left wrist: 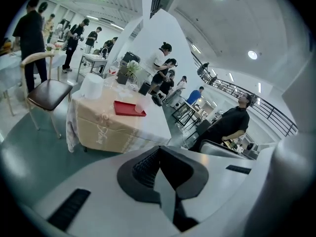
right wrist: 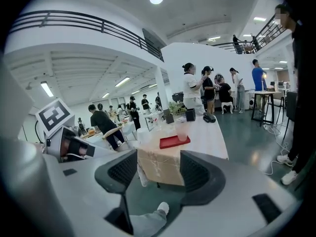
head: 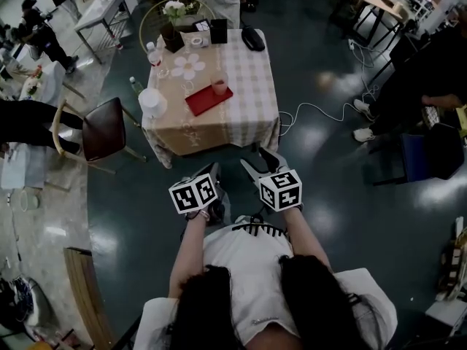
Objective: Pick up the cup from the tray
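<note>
Cup (head: 219, 84) stands upright on the far corner of the red tray (head: 206, 100), which lies on the table (head: 248, 100) over a checked cloth. The left tongs (left wrist: 158, 151) are clenched, pads together, with nothing in them. The right tongs (right wrist: 158, 172) are released, jaws apart, and only the table and floor show through the gap. Each is held low in front of the person, well short of the table and pointing toward it
</note>
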`<state>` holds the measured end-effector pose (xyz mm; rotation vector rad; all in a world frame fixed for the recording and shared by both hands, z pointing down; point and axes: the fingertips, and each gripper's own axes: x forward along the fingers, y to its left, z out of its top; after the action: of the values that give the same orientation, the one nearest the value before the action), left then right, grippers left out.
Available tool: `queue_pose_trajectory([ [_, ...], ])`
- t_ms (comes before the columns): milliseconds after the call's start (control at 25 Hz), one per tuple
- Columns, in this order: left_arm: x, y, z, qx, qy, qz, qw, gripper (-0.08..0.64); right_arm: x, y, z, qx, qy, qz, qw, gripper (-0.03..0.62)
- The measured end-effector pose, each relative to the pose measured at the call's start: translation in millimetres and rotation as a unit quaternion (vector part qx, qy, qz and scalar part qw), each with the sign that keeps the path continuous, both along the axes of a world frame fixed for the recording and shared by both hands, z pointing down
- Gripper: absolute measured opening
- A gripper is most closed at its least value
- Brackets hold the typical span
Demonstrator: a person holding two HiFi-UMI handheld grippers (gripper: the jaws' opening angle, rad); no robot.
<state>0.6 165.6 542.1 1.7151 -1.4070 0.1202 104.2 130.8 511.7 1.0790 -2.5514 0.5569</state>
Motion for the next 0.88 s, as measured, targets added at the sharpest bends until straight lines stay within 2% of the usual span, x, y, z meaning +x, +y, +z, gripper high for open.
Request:
queue_pose_trajectory([
  [200,-4.1,-26.9,1.9,0.000,-0.004,0.009,0.9999,0.008,-3.2,-24.4,5.0,-0.003,0.001,0.004,1.000,0.258],
  [440,-5.2,-58.4,13.3,-0.021,-0.011,0.029,0.9993,0.007,-16.8,-58.2,11.7,-0.012,0.006,0.009,1.000,0.258],
  [880,-29.3,-137.0,1.2,-0.005,-0.008,0.042,0.9991,0.006,-49.9,-124.1,7.0,-0.018,0.011,0.013,1.000,0.258],
])
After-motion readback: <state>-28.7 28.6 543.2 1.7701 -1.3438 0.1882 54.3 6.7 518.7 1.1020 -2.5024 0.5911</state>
